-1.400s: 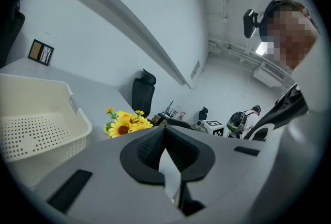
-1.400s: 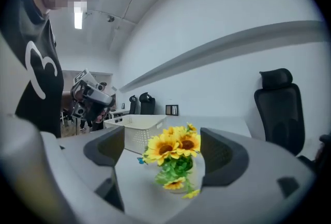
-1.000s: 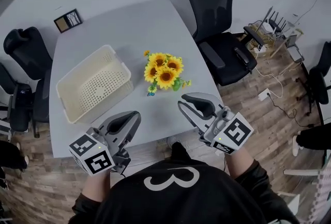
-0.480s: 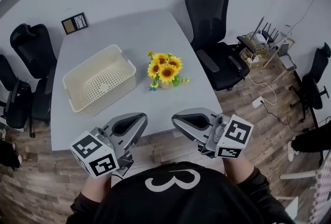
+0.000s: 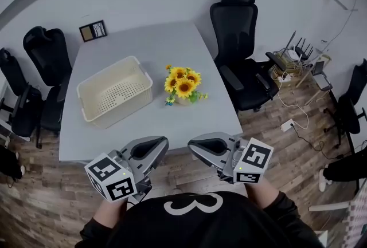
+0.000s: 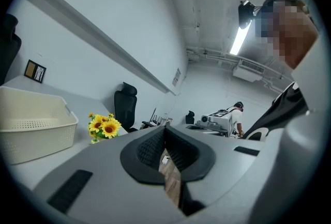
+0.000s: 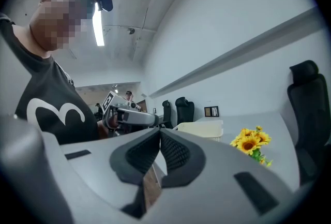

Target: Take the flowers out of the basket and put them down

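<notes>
A bunch of yellow sunflowers (image 5: 182,85) stands on the grey table (image 5: 172,121), just right of the cream perforated basket (image 5: 120,109), which is empty. Both grippers hang off the table's near edge, close to my body and well short of the flowers. My left gripper (image 5: 163,142) is shut with nothing between its pads. My right gripper (image 5: 192,145) is also shut and empty, its tip turned toward the left one. The left gripper view shows the flowers (image 6: 103,127) and the basket (image 6: 31,124) beyond its shut jaws (image 6: 165,132). The right gripper view looks past its own tip (image 7: 159,132) to the flowers (image 7: 251,141) and basket (image 7: 199,127).
Black office chairs stand at the table's right (image 5: 238,40) and left (image 5: 49,58). A small framed picture (image 5: 93,30) lies at the far left corner. Cables and devices (image 5: 295,55) clutter the floor at right. A person (image 6: 237,114) stands far off.
Both grippers have drawn back from over the table's near edge toward my body. The right one has shut and swung its tip leftward. Flowers and basket stay where they were.
</notes>
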A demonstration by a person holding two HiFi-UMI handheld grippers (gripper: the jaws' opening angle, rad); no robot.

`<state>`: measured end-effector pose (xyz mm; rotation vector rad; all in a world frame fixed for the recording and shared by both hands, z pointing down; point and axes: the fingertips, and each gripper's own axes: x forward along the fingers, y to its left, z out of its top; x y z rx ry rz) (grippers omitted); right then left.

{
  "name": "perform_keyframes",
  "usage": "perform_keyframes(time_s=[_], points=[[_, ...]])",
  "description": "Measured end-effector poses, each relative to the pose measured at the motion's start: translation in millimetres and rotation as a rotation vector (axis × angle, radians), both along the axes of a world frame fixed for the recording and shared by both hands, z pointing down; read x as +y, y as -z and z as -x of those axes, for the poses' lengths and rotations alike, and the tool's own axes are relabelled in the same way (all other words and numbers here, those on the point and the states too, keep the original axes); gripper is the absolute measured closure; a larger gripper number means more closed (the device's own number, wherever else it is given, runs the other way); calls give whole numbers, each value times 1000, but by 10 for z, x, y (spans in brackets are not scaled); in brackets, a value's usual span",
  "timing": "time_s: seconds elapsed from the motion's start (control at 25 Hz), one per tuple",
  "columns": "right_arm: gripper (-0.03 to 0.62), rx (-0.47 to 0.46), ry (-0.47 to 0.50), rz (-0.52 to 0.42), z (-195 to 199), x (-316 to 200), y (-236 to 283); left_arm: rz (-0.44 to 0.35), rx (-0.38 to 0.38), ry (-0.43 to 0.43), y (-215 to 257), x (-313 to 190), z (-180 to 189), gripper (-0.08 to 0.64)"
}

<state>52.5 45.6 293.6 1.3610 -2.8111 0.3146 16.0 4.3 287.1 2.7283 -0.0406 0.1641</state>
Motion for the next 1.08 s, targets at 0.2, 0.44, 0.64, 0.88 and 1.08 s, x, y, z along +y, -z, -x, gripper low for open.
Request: perform_keyframes(time_s=[0.2, 0.44, 0.64, 0.88, 1.08], points=[[583, 31, -9, 2, -117, 188, 0, -9, -10, 8, 5, 224, -99, 548], [583, 15, -20, -14, -176, 389, -5, -11, -24, 19, -33, 451, -145, 548], [583, 31, -32, -20, -184, 532, -23, -28, -28, 27, -20, 623, -126, 548], [584, 22, -44, -42, -210, 711, 23, -42, -31, 34, 11, 801, -123, 548], [584, 16, -57, -42, -245, 851, -16, -24, -39, 32, -5, 965, -142, 548]])
